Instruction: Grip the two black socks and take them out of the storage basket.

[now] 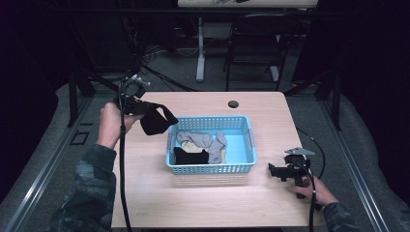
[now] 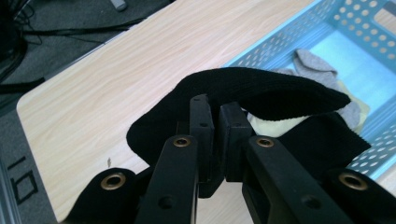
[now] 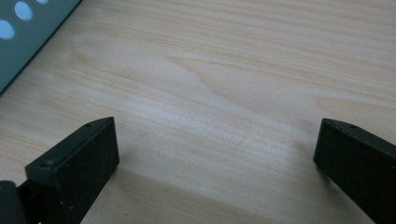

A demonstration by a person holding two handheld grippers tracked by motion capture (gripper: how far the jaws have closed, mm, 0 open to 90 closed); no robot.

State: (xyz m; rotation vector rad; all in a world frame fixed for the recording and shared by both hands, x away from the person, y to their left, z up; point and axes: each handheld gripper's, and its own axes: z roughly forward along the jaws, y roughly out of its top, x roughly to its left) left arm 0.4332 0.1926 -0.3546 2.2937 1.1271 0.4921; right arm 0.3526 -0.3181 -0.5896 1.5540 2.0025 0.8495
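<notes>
A black sock (image 1: 155, 121) is clamped in the left gripper (image 1: 140, 107), upper left of the basket (image 1: 251, 140); the right gripper (image 1: 276, 170), lower right, is held with jaws apart.

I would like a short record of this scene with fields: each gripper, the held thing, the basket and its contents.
left gripper: shut on black sock, held above the table, left of the basket
right gripper: open, nothing between the jaws, low over the table
basket: light blue, perforated
contents: grey socks, a yellowish cloth, a black piece

A dim lab or office room: carpeted floor (image 1: 159, 65), folding chair (image 1: 256, 38), cables, wooden table (image 1: 203, 198) on a metal frame.
</notes>
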